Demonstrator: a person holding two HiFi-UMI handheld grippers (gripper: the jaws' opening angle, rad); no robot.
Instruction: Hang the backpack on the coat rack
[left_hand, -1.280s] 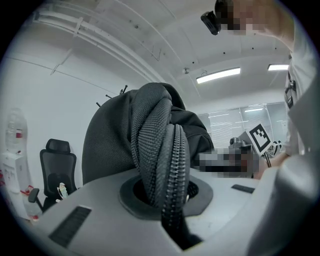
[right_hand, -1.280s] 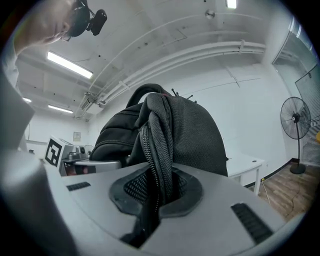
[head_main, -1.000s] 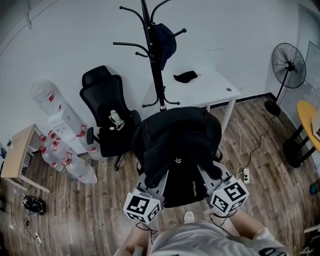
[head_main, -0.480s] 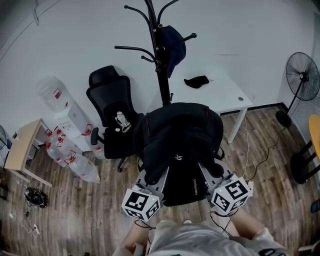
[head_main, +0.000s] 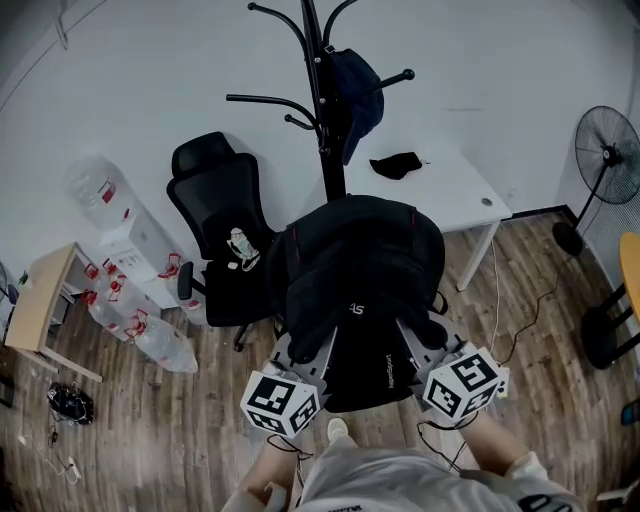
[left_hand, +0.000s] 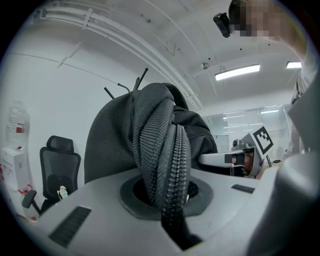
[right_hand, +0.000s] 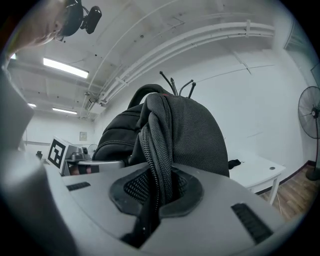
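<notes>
I hold a black backpack (head_main: 355, 270) up in front of me with both grippers. My left gripper (head_main: 300, 345) is shut on its left edge, and the left gripper view shows a zippered fold of the backpack (left_hand: 150, 130) pinched where the left gripper (left_hand: 167, 200) closes. My right gripper (head_main: 415, 340) is shut on the right edge; the right gripper view has the backpack (right_hand: 190, 130) rising out of the right gripper (right_hand: 155, 195). The black coat rack (head_main: 325, 120) stands just beyond the backpack. Its base is hidden behind the bag, and its hook tips (right_hand: 175, 82) peek above it.
A dark cap (head_main: 355, 95) hangs on the rack's right side. A black office chair (head_main: 215, 215) stands left of the rack and a white desk (head_main: 440, 185) with a black cloth (head_main: 395, 163) on it right. Water bottles (head_main: 130, 300) lie at left; a fan (head_main: 605, 150) stands far right.
The backpack and both grippers have moved toward the coat rack, which now stands closer and larger in the head view. Both grips are unchanged.
</notes>
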